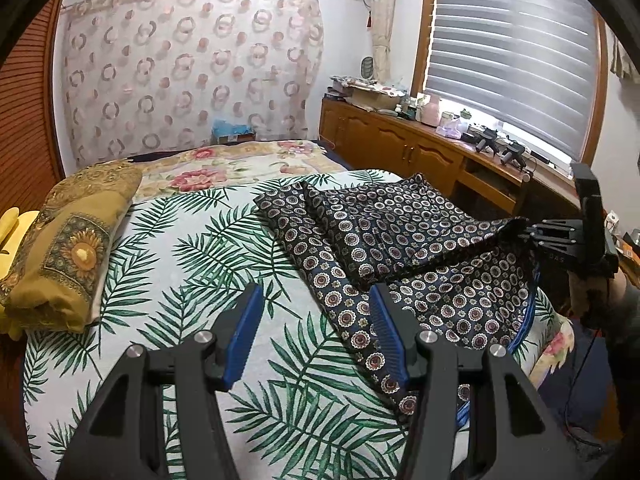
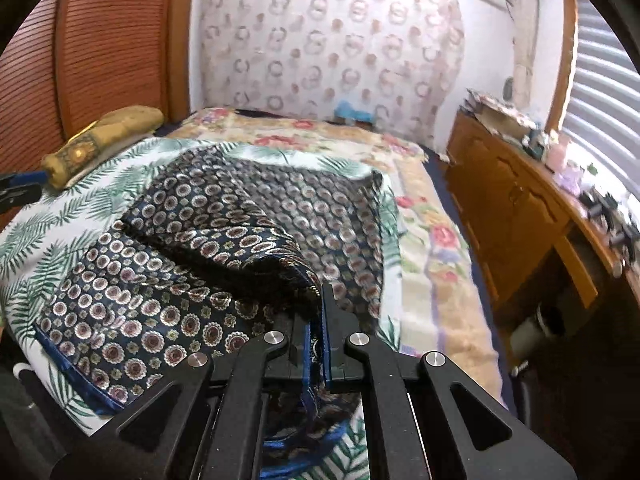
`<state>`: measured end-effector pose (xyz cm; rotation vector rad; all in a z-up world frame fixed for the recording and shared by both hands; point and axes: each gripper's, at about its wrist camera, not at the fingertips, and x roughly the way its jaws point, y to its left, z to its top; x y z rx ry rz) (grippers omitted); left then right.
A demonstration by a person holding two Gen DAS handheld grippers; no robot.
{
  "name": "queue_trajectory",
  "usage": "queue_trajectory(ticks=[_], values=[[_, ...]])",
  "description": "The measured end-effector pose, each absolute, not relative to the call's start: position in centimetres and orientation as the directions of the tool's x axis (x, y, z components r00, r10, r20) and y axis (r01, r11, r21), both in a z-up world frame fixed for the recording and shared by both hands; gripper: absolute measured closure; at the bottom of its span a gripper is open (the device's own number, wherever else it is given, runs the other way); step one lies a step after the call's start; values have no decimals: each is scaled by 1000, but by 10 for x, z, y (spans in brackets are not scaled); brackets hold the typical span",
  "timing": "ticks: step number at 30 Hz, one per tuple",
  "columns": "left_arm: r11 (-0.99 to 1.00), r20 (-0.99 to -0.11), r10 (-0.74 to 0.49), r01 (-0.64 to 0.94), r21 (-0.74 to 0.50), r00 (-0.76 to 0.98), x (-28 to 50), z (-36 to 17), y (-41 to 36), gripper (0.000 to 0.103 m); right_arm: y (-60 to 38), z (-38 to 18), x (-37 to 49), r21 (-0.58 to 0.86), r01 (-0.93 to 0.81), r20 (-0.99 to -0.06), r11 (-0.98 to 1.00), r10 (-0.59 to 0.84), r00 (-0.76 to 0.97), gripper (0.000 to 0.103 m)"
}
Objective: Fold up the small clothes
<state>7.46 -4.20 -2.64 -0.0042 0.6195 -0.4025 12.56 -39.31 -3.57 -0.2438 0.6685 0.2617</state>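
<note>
A dark patterned garment (image 1: 400, 248), navy with rings of small round medallions and a bright blue trim, lies on a bed covered with a palm-leaf sheet (image 1: 192, 264), toward the bed's right edge as the left wrist camera sees it. The right gripper (image 2: 318, 312) has its jaws pinched tight on a bunched edge of the garment, with cloth and blue trim squeezed between the blue pads, and one layer is lifted off the sheet and draped back over the rest, so that a raised fold runs from the grip toward the middle of the bed. In the left wrist view that gripper shows at the bed's right edge, cloth hanging from its tip. The left gripper (image 1: 316, 332) hovers over the near part of the bed with its jaws apart and nothing between them; its right finger stands over the garment's near corner. A mustard pillow (image 1: 68, 248) rests at the bed's left edge, and a floral blanket (image 1: 240, 164) covers the far end
</note>
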Motion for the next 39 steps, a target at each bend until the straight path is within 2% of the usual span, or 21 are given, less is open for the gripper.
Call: queue_trajectory(ticks=[6, 14, 17, 19, 20, 28, 39], values=[[922, -568, -367, 368, -118, 737, 74, -28, -45, 49, -400, -55, 127, -114, -314, -688, 943, 152, 709, 101], [922, -570, -368, 369, -119, 735, 74, -29, -47, 49, -405, -44, 117, -125, -290, -684, 949, 129, 718, 85], [921, -572, -368, 370, -119, 733, 73, -31, -49, 49, -405, -33, 111, -128, -290, -663, 948, 136, 736, 75], [921, -575, -368, 371, -118, 731, 74, -32, -50, 49, -402, -28, 111, -125, -293, -653, 948, 144, 744, 57], [921, -576, -368, 371, -118, 730, 75, -33, -51, 49, -399, -25, 111, -125, -298, -647, 946, 151, 747, 56], [918, -599, -367, 381, -110, 712, 91, -39, -54, 49, -348, -24, 141, -132, -431, -664, 893, 243, 707, 54], [923, -646, -351, 367, -116, 678, 123, -51, -49, 49, -264, -57, 191, -119, -629, -768, 768, 330, 548, 54]])
